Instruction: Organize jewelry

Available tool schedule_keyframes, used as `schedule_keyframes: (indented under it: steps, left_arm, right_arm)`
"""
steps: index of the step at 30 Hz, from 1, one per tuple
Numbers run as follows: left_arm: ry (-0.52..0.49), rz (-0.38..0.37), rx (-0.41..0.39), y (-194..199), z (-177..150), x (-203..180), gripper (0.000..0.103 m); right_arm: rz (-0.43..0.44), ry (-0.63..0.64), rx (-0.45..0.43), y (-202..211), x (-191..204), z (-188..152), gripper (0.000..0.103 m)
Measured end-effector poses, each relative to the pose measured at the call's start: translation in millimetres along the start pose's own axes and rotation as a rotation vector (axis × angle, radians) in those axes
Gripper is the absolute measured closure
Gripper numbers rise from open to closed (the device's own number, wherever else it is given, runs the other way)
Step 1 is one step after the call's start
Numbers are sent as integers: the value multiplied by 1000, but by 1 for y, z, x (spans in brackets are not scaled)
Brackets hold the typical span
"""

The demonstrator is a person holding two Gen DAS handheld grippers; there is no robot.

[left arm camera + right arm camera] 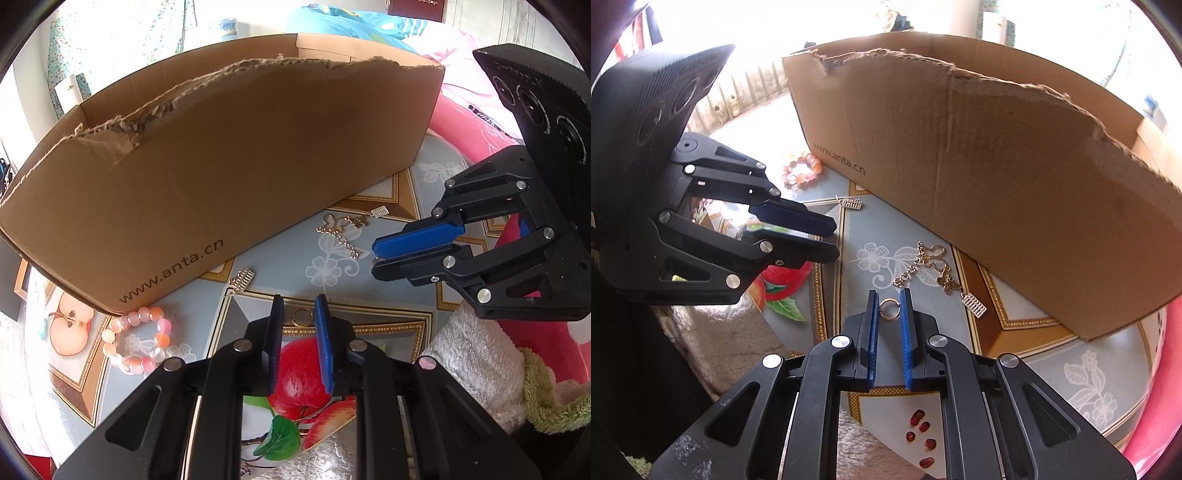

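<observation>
Right claw (889,291) first: blue pads drawn close, a narrow slot left between them, nothing pinched. It tilts down so that slot frames the gold ring (881,309), which lies flat on the worktop (1052,373). From its own camera the ring looks wedged between the pads. The other camera shows those tips hanging clear of the ring, so I read this as lining up for a pick.

Left claw (299,297): slightly parted too, empty, hovering opposite. It looks down at the same ring from the other side, perhaps waiting its turn.

Moving outward, the butterfly chain (925,260) sprawls just beyond the ring, with a small abacus charm (974,304) near it and a second charm (852,203) further along. A pink bead bracelet (136,339) sits against the box's corner, and loose red beads (921,432) are scattered near the worktop's near edge.

Behind it all, the torn cardboard box (997,184) stands open-topped, likely where the pieces go. None of them is in it yet, as far as I can see.
</observation>
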State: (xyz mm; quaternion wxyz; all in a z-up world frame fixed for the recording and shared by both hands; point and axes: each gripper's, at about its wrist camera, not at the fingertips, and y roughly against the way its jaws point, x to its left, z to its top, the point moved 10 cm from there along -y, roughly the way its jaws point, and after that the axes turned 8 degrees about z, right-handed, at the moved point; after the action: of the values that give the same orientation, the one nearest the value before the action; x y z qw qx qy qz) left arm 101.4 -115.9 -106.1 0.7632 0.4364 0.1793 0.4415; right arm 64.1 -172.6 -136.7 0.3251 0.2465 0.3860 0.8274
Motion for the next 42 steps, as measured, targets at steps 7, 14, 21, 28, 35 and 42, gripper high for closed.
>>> schedule_keyframes:
  steps: [7,14,21,28,35,42]
  left_arm:
    - [-7,19,-6,1,-1,1,91]
    - [5,26,8,3,-2,6,91]
    - [50,35,21,9,-4,13,91]
    - [78,42,40,9,-7,16,91]
    - [83,48,49,12,-8,15,87]
    - [75,70,58,7,-9,13,84]
  right_arm:
    - [-12,-168,-73,14,-17,-9,94]
    - [-38,-280,-145,29,-18,-14,94]
    - [-40,-321,-180,38,-21,-14,94]
    - [-35,-356,-204,54,-18,-25,94]
    - [-33,-359,-205,65,-21,-27,94]
    - [-32,-364,-208,64,-20,-26,94]
